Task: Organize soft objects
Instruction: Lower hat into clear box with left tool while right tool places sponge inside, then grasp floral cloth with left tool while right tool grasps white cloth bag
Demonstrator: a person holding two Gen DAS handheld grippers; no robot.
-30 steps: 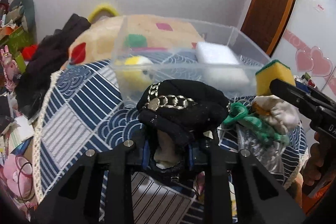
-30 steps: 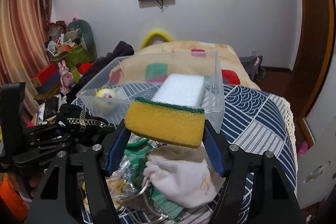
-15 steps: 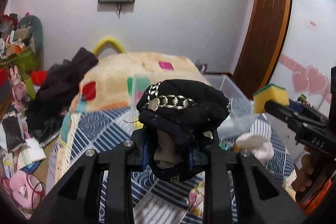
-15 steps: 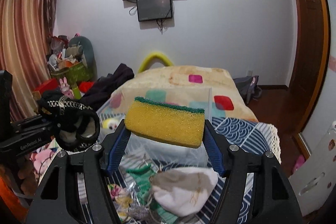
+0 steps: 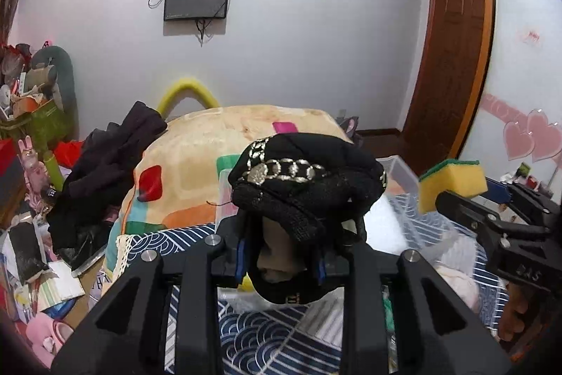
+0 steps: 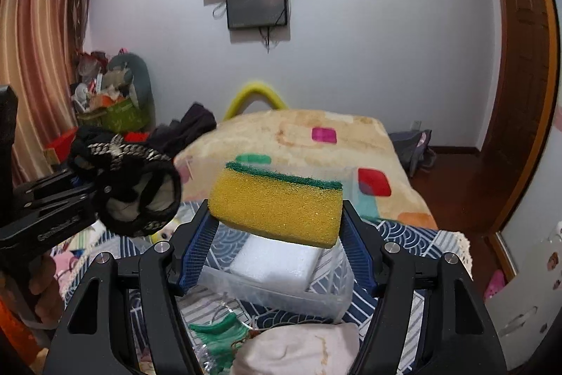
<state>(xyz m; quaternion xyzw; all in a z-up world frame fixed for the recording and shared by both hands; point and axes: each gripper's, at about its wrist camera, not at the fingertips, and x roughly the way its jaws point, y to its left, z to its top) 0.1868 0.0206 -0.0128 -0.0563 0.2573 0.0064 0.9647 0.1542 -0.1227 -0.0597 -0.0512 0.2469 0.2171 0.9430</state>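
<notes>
1. The right tool [image 6: 275, 234] gripped a yellow sponge [image 6: 277, 206] above the clear bin [image 6: 281, 297].
2. The left tool [image 5: 281, 255] clamped a black hat [image 5: 302, 188], held up left of that bin.
3. A white foam block [image 6: 277, 260] already lay inside the bin.
4. A cream pouch [image 6: 298, 354] and green cloth [image 6: 214, 333] lay in front of the bin on the bed, so sorting seemed partly done.

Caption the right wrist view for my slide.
Right gripper holds a yellow sponge above the clear bin.
</notes>
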